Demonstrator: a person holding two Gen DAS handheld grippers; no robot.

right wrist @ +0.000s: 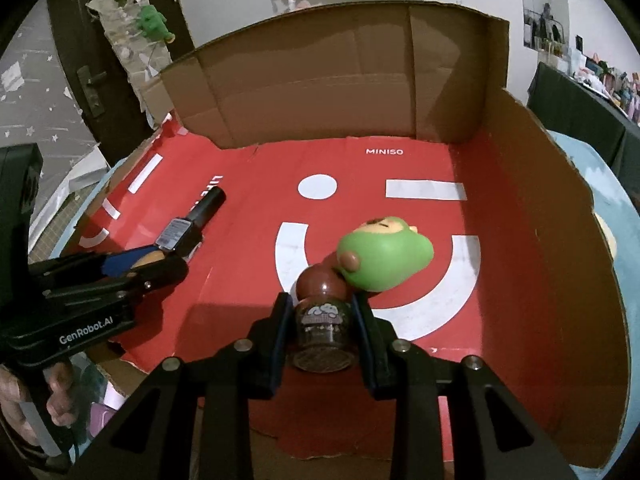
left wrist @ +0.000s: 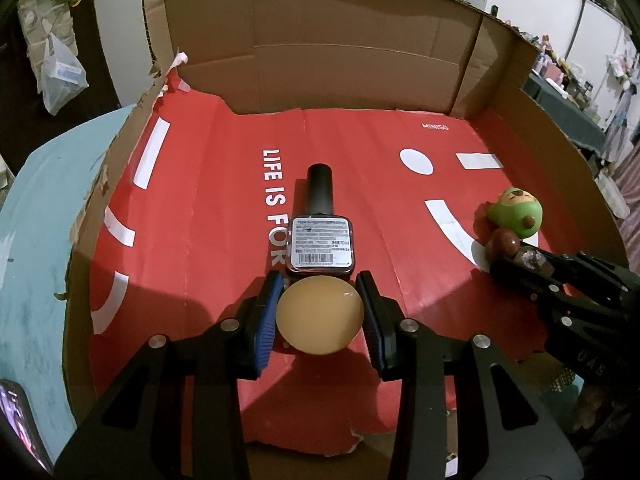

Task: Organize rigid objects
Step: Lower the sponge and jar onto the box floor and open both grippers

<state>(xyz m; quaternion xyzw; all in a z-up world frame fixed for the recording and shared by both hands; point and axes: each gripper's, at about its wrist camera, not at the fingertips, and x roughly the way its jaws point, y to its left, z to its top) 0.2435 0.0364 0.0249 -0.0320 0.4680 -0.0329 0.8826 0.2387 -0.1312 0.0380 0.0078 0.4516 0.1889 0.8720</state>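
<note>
In the left wrist view my left gripper (left wrist: 320, 292) is shut on a tan egg-shaped object (left wrist: 320, 316), pressed between its blue pads just above the red liner. A nail polish bottle (left wrist: 320, 246) with a black cap lies label-up right in front of it, touching or nearly touching the egg. In the right wrist view my right gripper (right wrist: 320, 304) is shut on a small dark jar with a round brown cap (right wrist: 322, 334). The cap rests against a green toy figure (right wrist: 384, 256). Both grippers sit inside the cardboard box (left wrist: 360, 40).
The box has tall walls at the back and right (right wrist: 540, 240) and a low left side. Red printed paper (left wrist: 200, 220) lines its floor. A light blue table (left wrist: 36, 240) lies under the box, with a phone (left wrist: 16, 420) at its near left. A hand (right wrist: 60, 400) holds the left gripper.
</note>
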